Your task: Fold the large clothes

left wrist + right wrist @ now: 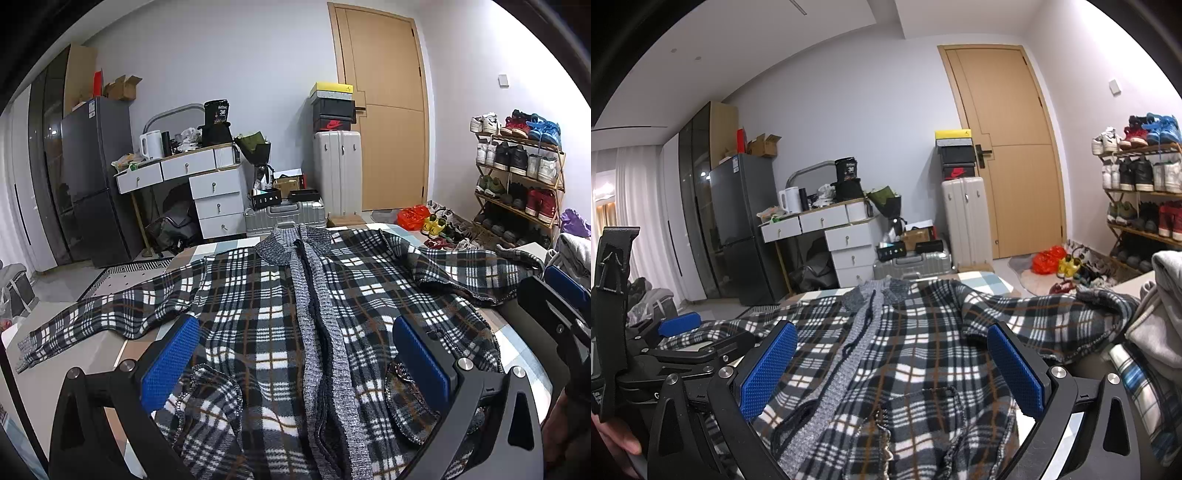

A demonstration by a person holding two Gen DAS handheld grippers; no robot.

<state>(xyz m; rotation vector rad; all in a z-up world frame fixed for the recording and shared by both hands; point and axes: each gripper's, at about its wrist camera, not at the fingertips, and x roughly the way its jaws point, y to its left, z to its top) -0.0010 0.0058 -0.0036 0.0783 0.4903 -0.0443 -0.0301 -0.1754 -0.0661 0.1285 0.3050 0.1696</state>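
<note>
A black, white and grey plaid cardigan [258,317] lies face up and spread flat on the bed, its grey knit button band [314,332] running down the middle and both sleeves stretched out sideways. My left gripper [295,332] is open and empty, hovering over the cardigan's lower front. My right gripper [892,347] is open and empty over the cardigan's [923,350] right half. The right gripper also shows at the right edge of the left wrist view [565,295]; the left gripper shows at the left of the right wrist view [679,325].
A pile of grey clothes [1160,295] lies on the bed at the right. Beyond the bed stand a white desk [207,184], a dark fridge [92,177], suitcases [336,170], a wooden door [388,110] and a shoe rack [517,173].
</note>
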